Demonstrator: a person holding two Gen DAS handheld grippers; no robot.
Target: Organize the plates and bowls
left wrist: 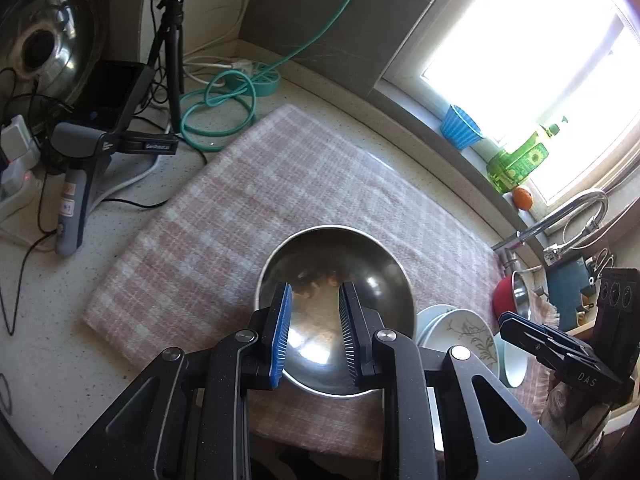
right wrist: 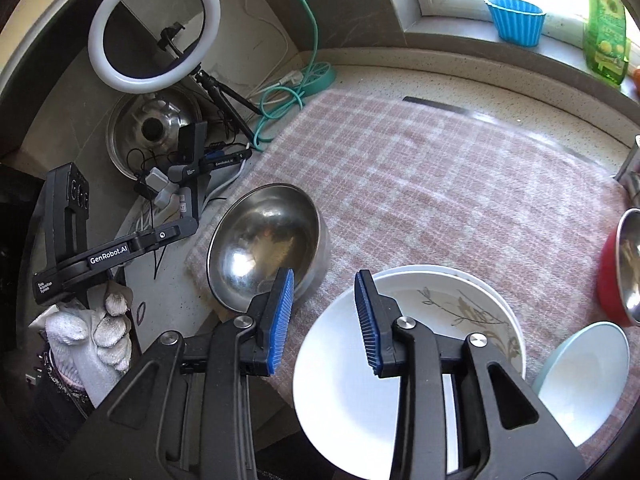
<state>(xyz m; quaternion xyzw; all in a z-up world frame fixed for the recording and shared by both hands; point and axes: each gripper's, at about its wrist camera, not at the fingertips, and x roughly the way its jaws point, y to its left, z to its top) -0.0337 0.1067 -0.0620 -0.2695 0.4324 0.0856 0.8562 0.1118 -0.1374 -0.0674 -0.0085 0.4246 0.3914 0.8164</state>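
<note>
Ring light, blue cup, green bottle

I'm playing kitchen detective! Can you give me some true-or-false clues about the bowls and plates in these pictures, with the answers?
1. The round shiny steel bowl sits on the pink checked cloth. True.
2. The white plate with a leaf drawing is stacked with another white plate. True.
3. The ribbed blue cup is upside down on the cloth. False: it stands upright on the window ledge.
4. The right tongs are squeezing the steel bowl. False: they are open above the cloth and plates, holding nothing.
5. The red bowl with a steel inside is left of the plates. False: it is on their right.
</note>
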